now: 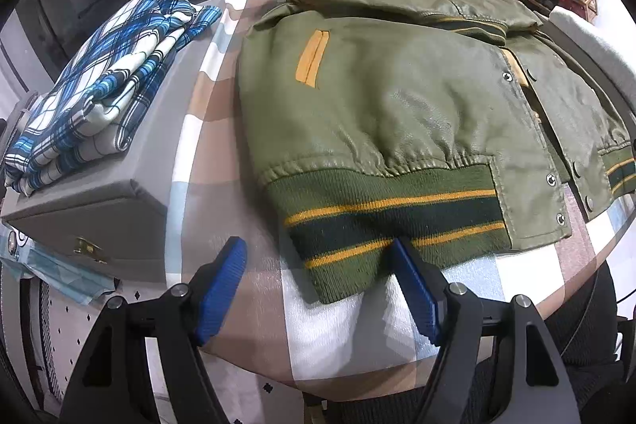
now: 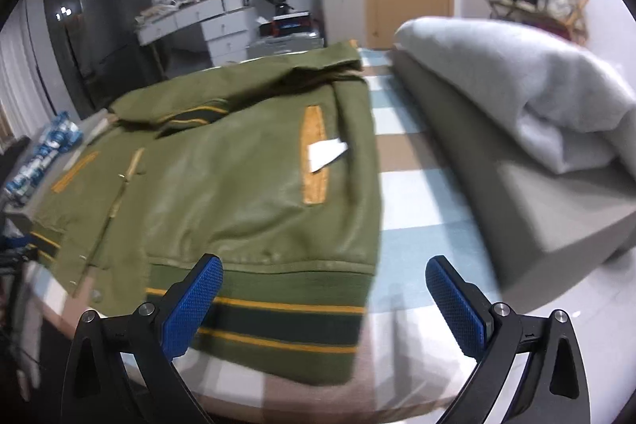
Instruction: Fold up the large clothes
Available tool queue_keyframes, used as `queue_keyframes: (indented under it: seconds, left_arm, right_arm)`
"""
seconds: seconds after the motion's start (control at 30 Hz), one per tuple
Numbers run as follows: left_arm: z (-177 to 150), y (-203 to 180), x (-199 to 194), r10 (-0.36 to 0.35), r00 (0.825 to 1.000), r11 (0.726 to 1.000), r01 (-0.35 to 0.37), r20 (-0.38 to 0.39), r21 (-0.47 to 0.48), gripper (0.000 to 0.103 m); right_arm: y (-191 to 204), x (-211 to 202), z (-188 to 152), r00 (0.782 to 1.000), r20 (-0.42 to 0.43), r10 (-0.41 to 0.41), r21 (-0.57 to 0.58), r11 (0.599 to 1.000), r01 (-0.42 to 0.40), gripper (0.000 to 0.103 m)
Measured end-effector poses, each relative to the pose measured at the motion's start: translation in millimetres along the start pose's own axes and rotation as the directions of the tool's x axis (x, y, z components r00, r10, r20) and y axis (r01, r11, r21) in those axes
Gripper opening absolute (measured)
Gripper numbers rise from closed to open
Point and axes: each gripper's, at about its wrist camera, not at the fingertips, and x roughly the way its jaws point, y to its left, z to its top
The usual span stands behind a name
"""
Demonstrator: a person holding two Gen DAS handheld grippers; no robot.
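Observation:
An olive green jacket (image 1: 377, 98) with yellow pocket trims and a striped knit hem lies flat on the checked tablecloth (image 1: 234, 289), its sleeves folded across the upper part. My left gripper (image 1: 318, 249) stands open at the hem's near left corner, the knit band between its blue pads without being pressed. In the right wrist view the same jacket (image 2: 238, 177) fills the middle, a white tag (image 2: 326, 153) on its right pocket. My right gripper (image 2: 324, 265) is open above the hem's right corner, its left pad over the band and its right pad over bare cloth.
A folded blue plaid garment (image 1: 99, 74) rests on a grey box (image 1: 119, 217) left of the table. A folded grey garment (image 2: 516, 86) lies on another grey box (image 2: 536, 201) at the right. Drawers, suitcases, a door and a shoe rack stand behind.

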Motion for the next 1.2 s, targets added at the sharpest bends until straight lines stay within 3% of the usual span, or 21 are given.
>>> queue_keyframes:
  seconds: [0.1, 0.2, 0.43, 0.5, 0.57, 0.63, 0.73, 0.77, 0.8, 0.87, 0.9, 1.0, 1.07, 1.2]
  left_arm:
    - [0, 1, 0, -0.005, 1.000, 1.000, 0.005, 0.000, -0.005, 0.071]
    - [0, 2, -1, -0.006, 1.000, 1.000, 0.006, 0.001, -0.008, 0.071]
    - [0, 6, 0, -0.036, 0.999, 0.999, 0.036, -0.008, -0.033, 0.071]
    - [1, 10, 2, -0.065, 0.998, 0.996, 0.064, -0.017, -0.062, 0.071]
    - [1, 14, 3, -0.094, 0.995, 0.993, 0.091, -0.024, -0.078, 0.071]
    - [1, 17, 2, -0.110, 0.994, 0.990, 0.107, -0.022, -0.089, 0.071]
    - [2, 19, 1, -0.141, 0.990, 0.985, 0.138, -0.016, -0.104, 0.071]
    - [3, 20, 0, -0.156, 0.988, 0.982, 0.153, -0.013, -0.109, 0.071]
    - [3, 22, 0, -0.182, 0.983, 0.977, 0.179, -0.009, -0.118, 0.071]
    - [4, 25, 0, -0.259, 0.965, 0.955, 0.262, 0.045, -0.135, 0.071]
    - [5, 26, 0, -0.295, 0.954, 0.943, 0.299, 0.049, -0.148, 0.071]
    - [8, 30, -1, -0.384, 0.921, 0.903, 0.391, 0.073, -0.178, 0.071]
    - [10, 31, -1, -0.394, 0.916, 0.896, 0.402, 0.080, -0.190, 0.071]
    - [10, 33, 4, -0.426, 0.902, 0.878, 0.430, 0.069, -0.208, 0.071]
  right_arm:
    - [-5, 7, -1, 0.998, -0.030, 0.057, 0.051, 0.997, -0.055, 0.103]
    - [-6, 6, -1, 0.981, -0.005, 0.193, 0.059, 0.980, -0.192, 0.103]
    - [-11, 18, 1, 0.980, -0.071, 0.188, 0.095, 0.979, -0.181, 0.103]
    - [-18, 26, 1, 0.969, -0.104, 0.223, 0.151, 0.967, -0.206, 0.103]
    - [-21, 24, 3, 0.956, -0.079, 0.281, 0.168, 0.950, -0.265, 0.102]
    - [-20, 25, 3, 0.953, -0.085, 0.291, 0.167, 0.947, -0.274, 0.101]
    - [-19, 22, 1, 0.953, -0.082, 0.291, 0.151, 0.949, -0.277, 0.083]
    - [-21, 19, 1, 0.950, -0.070, 0.306, 0.159, 0.943, -0.292, 0.067]
    - [-24, 16, 1, 0.935, -0.053, 0.350, 0.183, 0.924, -0.335, 0.053]
    - [-33, 13, 2, 0.858, -0.009, 0.513, 0.264, 0.829, -0.492, 0.040]
    - [-35, 11, 2, 0.819, 0.012, 0.574, 0.288, 0.782, -0.553, 0.040]
    - [-29, 8, 4, 0.798, 0.029, 0.602, 0.279, 0.762, -0.585, 0.044]
    - [-28, 15, 4, 0.786, 0.025, 0.618, 0.295, 0.747, -0.596, 0.046]
    - [-25, 27, 3, 0.809, -0.003, 0.588, 0.322, 0.766, -0.556, 0.046]
